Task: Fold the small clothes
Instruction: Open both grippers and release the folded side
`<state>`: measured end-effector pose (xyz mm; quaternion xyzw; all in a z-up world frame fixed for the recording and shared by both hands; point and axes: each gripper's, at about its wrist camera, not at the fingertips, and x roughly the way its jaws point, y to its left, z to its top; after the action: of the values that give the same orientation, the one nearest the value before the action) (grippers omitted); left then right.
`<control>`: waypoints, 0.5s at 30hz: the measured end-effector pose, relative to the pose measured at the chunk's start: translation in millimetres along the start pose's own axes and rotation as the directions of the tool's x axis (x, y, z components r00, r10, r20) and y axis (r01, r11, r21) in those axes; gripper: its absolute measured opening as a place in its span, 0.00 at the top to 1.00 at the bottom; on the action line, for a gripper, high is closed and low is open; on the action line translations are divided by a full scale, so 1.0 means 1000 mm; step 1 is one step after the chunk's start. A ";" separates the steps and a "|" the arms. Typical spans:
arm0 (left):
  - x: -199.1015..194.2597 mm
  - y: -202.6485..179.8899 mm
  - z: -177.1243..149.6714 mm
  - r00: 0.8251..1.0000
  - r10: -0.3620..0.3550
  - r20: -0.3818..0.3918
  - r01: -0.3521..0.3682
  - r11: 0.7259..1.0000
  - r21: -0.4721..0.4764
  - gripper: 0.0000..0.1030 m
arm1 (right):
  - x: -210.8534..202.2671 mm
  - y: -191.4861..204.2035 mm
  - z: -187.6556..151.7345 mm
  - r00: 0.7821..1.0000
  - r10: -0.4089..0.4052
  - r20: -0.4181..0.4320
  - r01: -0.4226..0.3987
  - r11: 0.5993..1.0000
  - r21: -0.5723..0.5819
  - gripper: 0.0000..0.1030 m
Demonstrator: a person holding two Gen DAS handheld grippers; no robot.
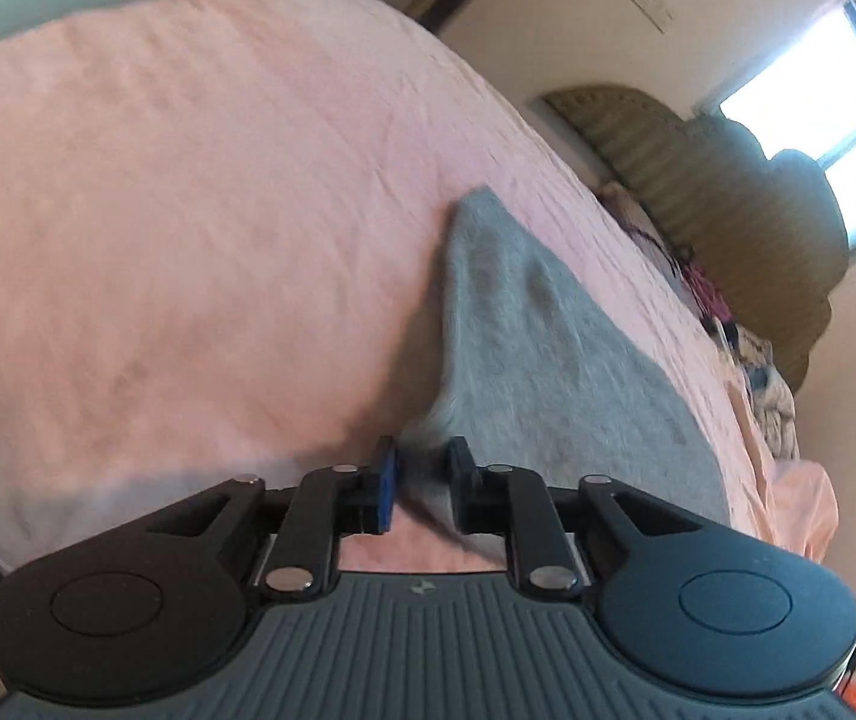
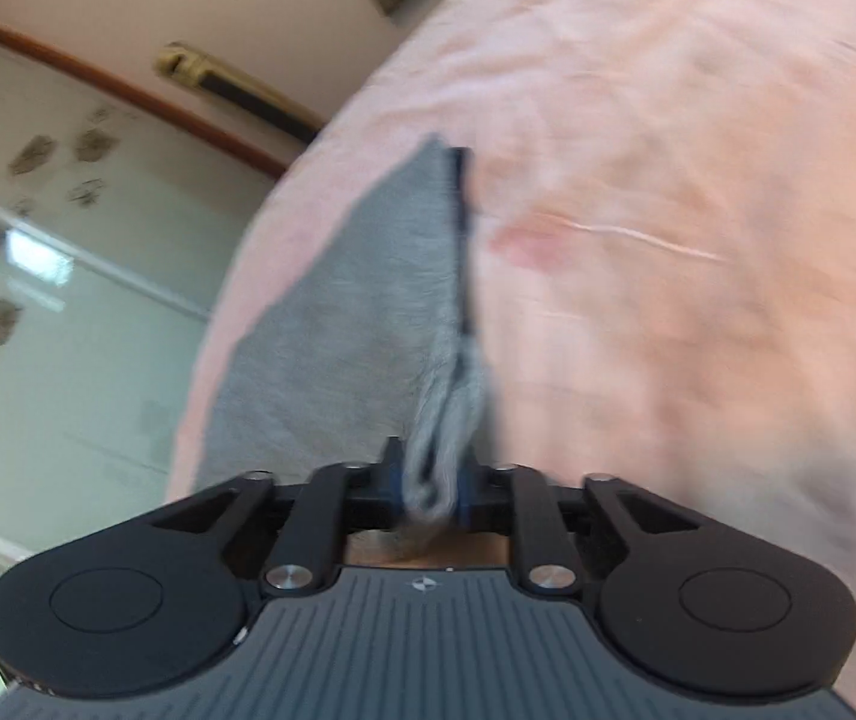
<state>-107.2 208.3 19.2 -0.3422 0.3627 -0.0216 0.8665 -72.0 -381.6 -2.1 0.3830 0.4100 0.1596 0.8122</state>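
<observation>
A small grey garment [image 1: 542, 354] lies on the pink bedspread [image 1: 188, 210]. In the left wrist view my left gripper [image 1: 422, 480] is shut on a bunched corner of the grey cloth, which runs away up and right from the fingers. In the right wrist view my right gripper [image 2: 431, 483] is shut on a bunched fold of the same grey garment [image 2: 368, 312], which has a dark trim [image 2: 462, 228] along one edge. The cloth is lifted at both gripped points and stretches away over the bedspread [image 2: 698, 210].
A padded olive headboard [image 1: 728, 198] and bright window [image 1: 824, 120] stand at the right of the left view, with crumpled clothes [image 1: 764, 372] by the bed's edge. A glass door with a wooden frame [image 2: 68, 240] stands left in the right view.
</observation>
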 end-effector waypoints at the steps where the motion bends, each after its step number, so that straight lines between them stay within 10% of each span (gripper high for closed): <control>1: -0.006 -0.003 0.010 0.997 0.027 0.072 -0.027 1.000 0.001 0.60 | -0.005 0.000 0.007 0.999 -0.007 0.032 0.007 1.000 0.000 0.61; 2: -0.010 -0.011 0.021 0.989 0.044 0.144 -0.048 0.999 0.026 0.32 | -0.008 0.004 0.017 0.997 -0.017 0.072 0.018 1.000 -0.012 0.52; 4: -0.001 -0.034 0.038 0.969 0.059 0.239 -0.092 0.987 0.129 0.08 | -0.001 0.019 0.041 0.992 -0.018 0.125 0.027 0.997 -0.074 0.23; 6: 0.027 -0.054 0.044 0.972 0.098 0.214 -0.141 0.971 0.195 0.09 | 0.020 0.034 0.067 0.991 -0.020 0.133 0.037 0.991 -0.127 0.23; 12: 0.085 -0.069 0.017 0.984 0.173 0.039 -0.177 0.931 0.321 0.46 | 0.097 0.057 0.104 0.989 -0.125 0.077 0.139 0.966 -0.220 0.28; 14: 0.085 -0.072 0.010 0.984 0.175 0.035 -0.175 0.910 0.375 0.92 | 0.113 0.056 0.102 0.987 -0.156 0.044 0.162 0.955 -0.248 0.46; 15: 0.084 -0.072 0.009 0.988 0.155 0.019 -0.150 0.914 0.377 0.93 | 0.120 0.056 0.100 0.986 -0.166 0.011 0.163 0.952 -0.261 0.78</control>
<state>-24.4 134.6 16.5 -0.1398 0.3822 -0.0253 0.9131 83.2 -325.1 12.0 0.2365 0.4205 0.1462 0.8636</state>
